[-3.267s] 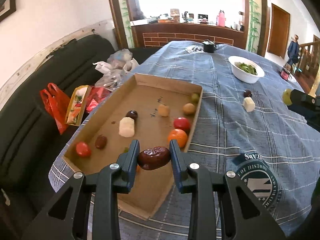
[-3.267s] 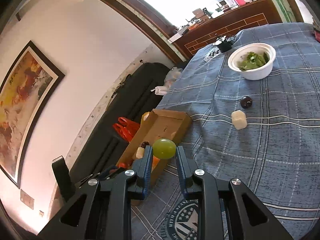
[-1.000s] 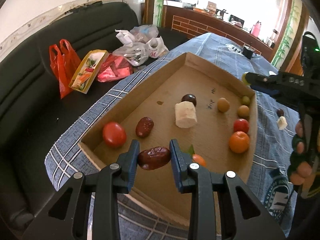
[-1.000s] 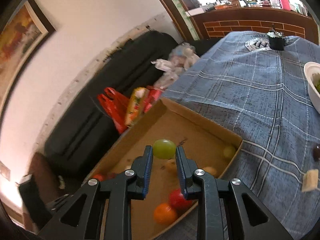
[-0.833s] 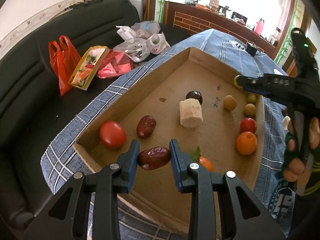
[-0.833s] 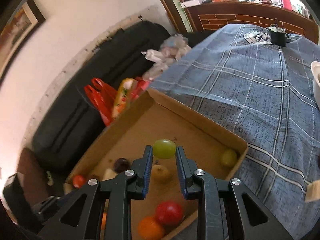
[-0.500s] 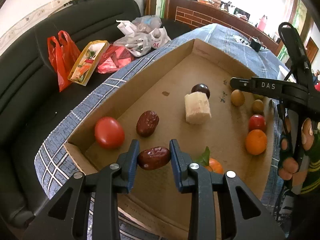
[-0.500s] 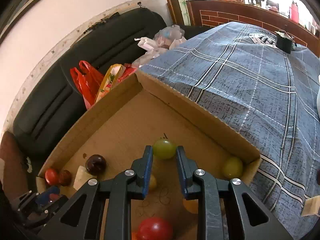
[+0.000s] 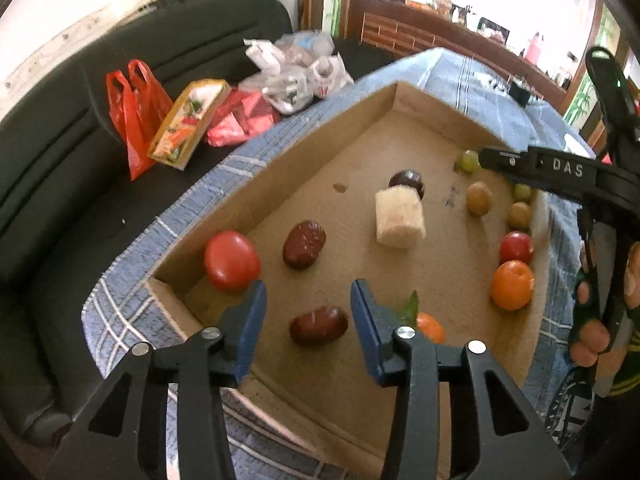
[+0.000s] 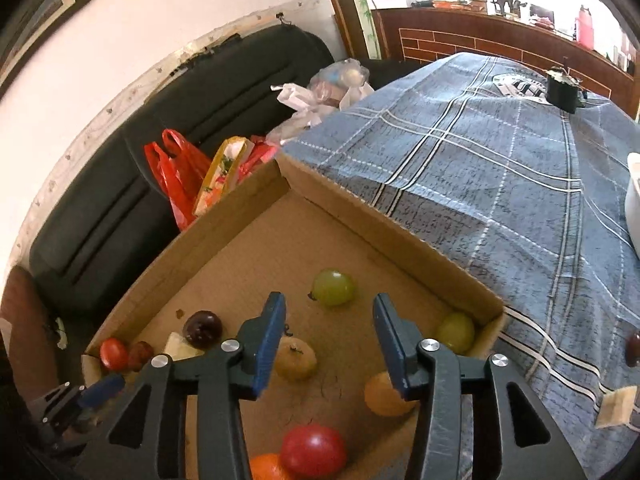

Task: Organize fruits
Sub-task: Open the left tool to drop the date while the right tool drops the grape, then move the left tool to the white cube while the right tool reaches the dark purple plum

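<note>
Both jaws have just been opening. The left gripper [image 9: 306, 312] stands clear of the date [image 9: 319, 325] on the cardboard tray [image 9: 320, 128]; the right gripper [image 10: 328, 326] has freed the green grape [image 10: 333, 287], apparently resting. Risk: either withdrawing gripper nudges the round fruit rolling.

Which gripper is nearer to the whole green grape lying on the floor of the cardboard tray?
Right. The right gripper hangs just over the green grape, which lies free just beyond its open fingertips. The left gripper is at the tray's opposite end, around a red date.
</note>
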Available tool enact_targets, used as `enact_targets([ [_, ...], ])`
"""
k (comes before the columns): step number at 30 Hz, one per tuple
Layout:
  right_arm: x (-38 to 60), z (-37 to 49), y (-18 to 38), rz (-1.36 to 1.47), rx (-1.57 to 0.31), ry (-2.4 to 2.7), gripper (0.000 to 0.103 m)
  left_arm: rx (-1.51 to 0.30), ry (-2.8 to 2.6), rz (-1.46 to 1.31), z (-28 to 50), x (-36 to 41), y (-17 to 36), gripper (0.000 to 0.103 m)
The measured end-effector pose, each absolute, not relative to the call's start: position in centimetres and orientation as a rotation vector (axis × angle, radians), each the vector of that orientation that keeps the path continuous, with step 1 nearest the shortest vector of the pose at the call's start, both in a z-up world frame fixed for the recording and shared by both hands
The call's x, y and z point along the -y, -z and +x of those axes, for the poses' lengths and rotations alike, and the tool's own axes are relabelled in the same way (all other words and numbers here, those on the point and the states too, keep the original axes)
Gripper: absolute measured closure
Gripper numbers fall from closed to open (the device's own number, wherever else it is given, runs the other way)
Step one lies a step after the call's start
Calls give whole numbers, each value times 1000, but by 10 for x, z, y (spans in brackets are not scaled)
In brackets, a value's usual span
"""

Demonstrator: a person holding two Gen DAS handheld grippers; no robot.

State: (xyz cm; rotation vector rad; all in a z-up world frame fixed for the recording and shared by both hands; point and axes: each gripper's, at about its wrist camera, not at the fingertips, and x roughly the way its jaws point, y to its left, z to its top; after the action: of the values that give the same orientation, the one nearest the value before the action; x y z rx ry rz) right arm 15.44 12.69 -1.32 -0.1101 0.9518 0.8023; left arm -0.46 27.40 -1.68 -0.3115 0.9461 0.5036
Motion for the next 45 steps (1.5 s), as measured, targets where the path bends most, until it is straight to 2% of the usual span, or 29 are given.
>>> enact_targets([
  [5, -106, 142, -10, -64, -916, -828, 55, -891, -494, -277, -13, -258, -4, 61],
  [9, -83, 124, -32, -28, -872, -852, 55, -858, -478, -240, -17, -236, -19, 51],
  [17, -17, 92, -60, 51, -819, -866, 55, -829, -423, -195, -20, -195, -36, 51],
  [19, -2, 87, -62, 70, -822, -864, 55, -827, -413, -187, -21, -186, -39, 48],
  [21, 17, 80, -63, 83, -818, -853, 55, -818, -404, -177, -23, -175, -42, 37],
  [38, 153, 55, -63, 157, -799, -712, 55, -806, -302, -112, -19, -109, -56, 37],
  [45, 182, 54, -64, 175, -788, -680, 55, -818, -259, -97, -13, -86, -56, 37],
])
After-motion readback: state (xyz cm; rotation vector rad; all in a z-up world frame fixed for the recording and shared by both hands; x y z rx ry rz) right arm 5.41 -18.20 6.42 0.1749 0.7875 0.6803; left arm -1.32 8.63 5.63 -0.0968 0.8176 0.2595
